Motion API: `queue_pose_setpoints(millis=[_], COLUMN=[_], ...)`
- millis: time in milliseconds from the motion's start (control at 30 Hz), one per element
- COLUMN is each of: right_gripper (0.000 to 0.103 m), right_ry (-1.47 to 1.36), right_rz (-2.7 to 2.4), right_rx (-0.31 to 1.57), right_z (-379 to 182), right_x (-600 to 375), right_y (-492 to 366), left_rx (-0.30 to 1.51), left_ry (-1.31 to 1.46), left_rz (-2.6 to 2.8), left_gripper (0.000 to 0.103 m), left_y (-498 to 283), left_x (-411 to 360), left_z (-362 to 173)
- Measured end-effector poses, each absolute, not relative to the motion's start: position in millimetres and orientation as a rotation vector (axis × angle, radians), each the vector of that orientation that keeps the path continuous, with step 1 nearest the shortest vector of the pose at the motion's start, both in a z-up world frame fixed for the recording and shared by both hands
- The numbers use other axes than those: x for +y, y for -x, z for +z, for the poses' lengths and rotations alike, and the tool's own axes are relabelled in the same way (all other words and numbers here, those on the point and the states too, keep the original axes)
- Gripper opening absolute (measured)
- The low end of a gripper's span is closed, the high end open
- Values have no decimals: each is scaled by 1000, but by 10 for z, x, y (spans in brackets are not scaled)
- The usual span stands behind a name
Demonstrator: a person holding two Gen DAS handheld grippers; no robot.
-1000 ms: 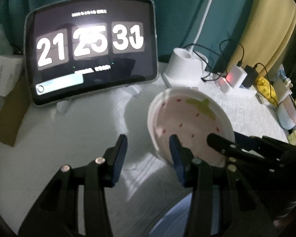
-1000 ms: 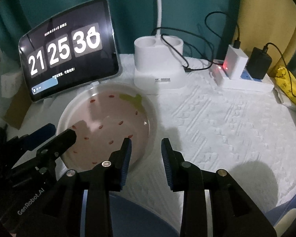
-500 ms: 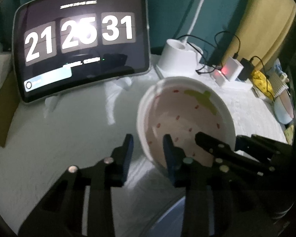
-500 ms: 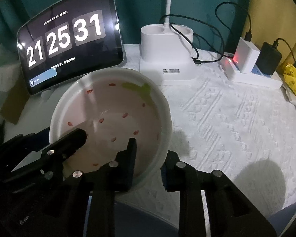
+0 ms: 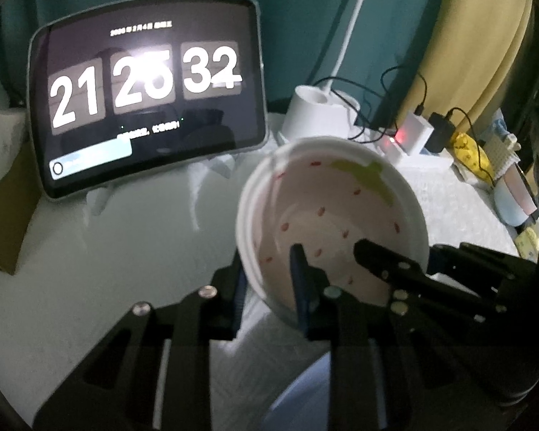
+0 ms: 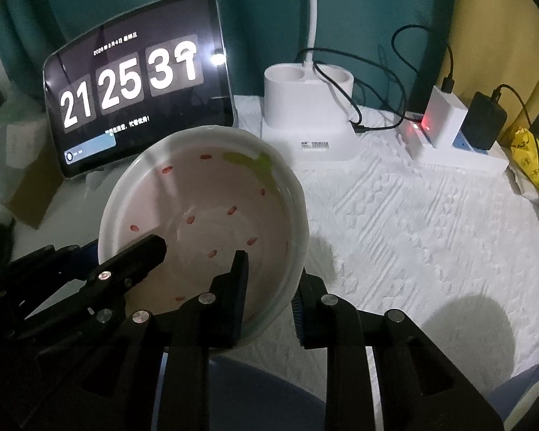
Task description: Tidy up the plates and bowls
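**Strawberry bowl gripped at two rims, lifted off the counter**

Strawberry bowl (image 5: 336, 226) fills the lower right of the left wrist view, tilted toward the camera. The left gripper (image 5: 267, 283) has its jaws narrowed on the near-left rim, one finger inside the bowl and the other outside the wall. The right gripper (image 5: 395, 269) comes in from the right edge of the frame, one finger lying inside the bowl. A tablet clock (image 5: 147, 104) stands at upper left, and a blue dish (image 5: 302, 395) shows at the bottom edge.

In the right wrist view the bowl (image 6: 204, 222) sits left of centre, apparently raised above the white cloth on the counter (image 6: 413, 222). The right gripper (image 6: 269, 287) pinches the near-right rim, one finger inside and one outside. The left gripper (image 6: 125, 258) enters from lower left.

The step in hand looks like a two-handed carry. The next move probably calls for lowering the bowl level onto the blue dish (image 6: 240, 388) beneath, with both jaws opening together.
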State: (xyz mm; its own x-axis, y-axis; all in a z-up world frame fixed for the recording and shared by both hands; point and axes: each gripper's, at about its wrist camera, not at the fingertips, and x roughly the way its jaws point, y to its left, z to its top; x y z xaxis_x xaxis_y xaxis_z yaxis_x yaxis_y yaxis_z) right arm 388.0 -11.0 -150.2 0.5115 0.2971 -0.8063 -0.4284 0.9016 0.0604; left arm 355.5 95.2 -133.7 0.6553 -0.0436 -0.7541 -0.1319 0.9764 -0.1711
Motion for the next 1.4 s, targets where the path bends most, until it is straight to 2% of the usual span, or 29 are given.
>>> queue_pose_setpoints(millis=[1400], right_gripper=[24], right_ry=[92], right_rz=[425], right_rx=[781], right_z=[-821], right_x=[-664], right_y=[-3219], left_rx=[724], left_ry=[149], left_rz=[15], left_gripper=[23], left_y=[-2888], left_x=[446], left_z=[-772])
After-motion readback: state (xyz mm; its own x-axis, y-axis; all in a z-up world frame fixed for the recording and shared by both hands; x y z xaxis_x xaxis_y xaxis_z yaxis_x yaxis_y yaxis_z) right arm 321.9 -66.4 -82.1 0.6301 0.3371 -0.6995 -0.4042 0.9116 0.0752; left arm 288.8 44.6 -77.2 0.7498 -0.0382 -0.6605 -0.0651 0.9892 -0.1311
